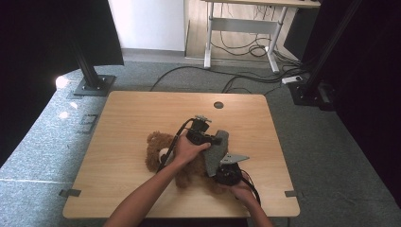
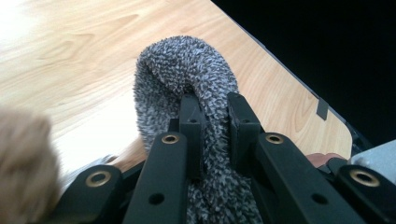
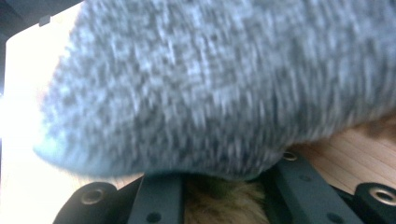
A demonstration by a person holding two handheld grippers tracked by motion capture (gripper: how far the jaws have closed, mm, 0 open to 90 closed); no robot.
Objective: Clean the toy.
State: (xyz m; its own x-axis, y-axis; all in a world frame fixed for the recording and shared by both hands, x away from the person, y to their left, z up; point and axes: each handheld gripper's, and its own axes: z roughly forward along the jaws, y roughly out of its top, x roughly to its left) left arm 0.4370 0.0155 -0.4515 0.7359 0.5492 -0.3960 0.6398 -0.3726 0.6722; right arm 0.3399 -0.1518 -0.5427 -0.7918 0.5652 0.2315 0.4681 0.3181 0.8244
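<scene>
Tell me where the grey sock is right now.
In the high view the grey sock sits right of the table's centre, between the two grippers, over the brown teddy bear. The left gripper is pinching its fabric.

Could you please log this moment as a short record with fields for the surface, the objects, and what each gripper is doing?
surface: wooden table
objects: brown teddy bear lying on the table; grey sock
left gripper: jaws closed on a fold of the sock
right gripper: at the sock's lower end, over brown fur; jaw tips hidden, grip unclear
sock position: between both grippers, beside the bear
</scene>
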